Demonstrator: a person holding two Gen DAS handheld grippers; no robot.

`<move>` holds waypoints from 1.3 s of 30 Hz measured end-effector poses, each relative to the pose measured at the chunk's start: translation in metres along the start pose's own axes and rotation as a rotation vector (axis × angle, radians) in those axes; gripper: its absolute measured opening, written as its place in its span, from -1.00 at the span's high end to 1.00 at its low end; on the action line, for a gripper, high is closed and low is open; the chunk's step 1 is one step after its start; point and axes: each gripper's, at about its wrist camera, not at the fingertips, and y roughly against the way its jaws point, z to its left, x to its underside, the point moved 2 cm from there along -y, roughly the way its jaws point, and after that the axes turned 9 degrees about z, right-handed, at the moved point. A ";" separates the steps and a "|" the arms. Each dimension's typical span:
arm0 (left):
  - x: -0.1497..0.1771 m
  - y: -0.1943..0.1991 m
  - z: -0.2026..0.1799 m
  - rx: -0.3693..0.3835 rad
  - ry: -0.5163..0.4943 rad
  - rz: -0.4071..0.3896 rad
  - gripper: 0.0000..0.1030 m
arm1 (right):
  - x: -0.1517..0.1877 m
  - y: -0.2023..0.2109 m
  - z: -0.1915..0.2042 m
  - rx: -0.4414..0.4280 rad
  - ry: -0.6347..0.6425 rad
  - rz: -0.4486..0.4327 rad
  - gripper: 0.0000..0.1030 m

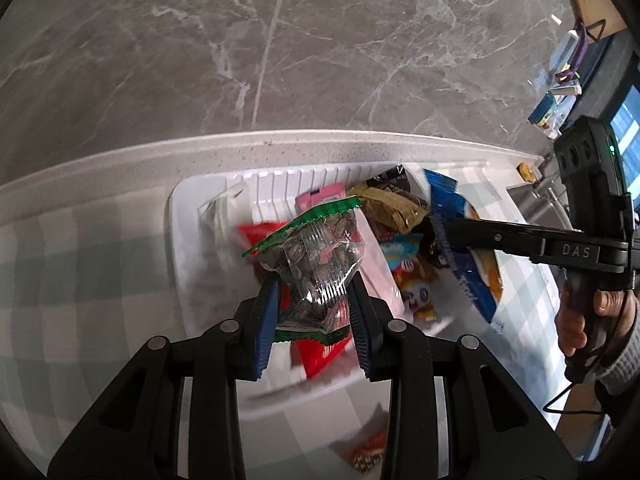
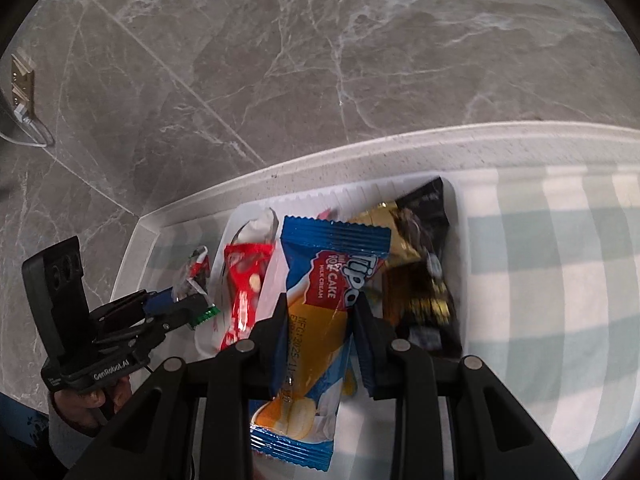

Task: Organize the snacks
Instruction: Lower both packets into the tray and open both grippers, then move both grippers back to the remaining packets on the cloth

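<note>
1. Your left gripper [image 1: 314, 304] is clamped on a clear seed packet [image 1: 316, 276] with green crimped ends. The blue pads [image 1: 267, 320] press its lower half from both sides.
2. The seed packet stands upright between the fingers, top edge tilted left, held above the white tray [image 1: 182, 248].
3. Your right gripper [image 2: 322, 320] is closed on a blue roll cake pack [image 2: 320, 300], "ROLL CAKE MILK CREAM" readable on its red label. The fingers pinch it across the middle.
4. The cake pack hangs lengthwise along the fingers, top crimp toward the wall, bottom crimp toward the camera, over the tray's right half.
5. In the left wrist view, the right gripper comes in from the right edge, and the cake pack [image 1: 464, 248] droops off its tip over the tray.
6. In the right wrist view, the left gripper [image 2: 188, 308] sits at the left, with the packet's green edge [image 2: 206, 315] poking out of its fingers.
7. In the tray: a red packet [image 2: 244, 296], a pink packet [image 1: 320, 194], a gold-and-black packet [image 2: 424, 264] and a cartoon-print packet [image 1: 416, 292]. They overlap each other.
8. The tray rests on a pale green checked cloth [image 2: 560, 260] near the counter's raised white edge [image 1: 280, 142].
9. One small packet [image 1: 368, 456] lies on the cloth outside the tray on the near side, too blurred to identify.
10. There's a grey marble wall [image 1: 280, 40] behind the counter.
</note>
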 end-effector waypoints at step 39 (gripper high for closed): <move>0.032 0.006 -0.023 -0.050 -0.012 -0.032 0.18 | 0.023 0.022 0.025 0.096 0.135 -0.088 0.17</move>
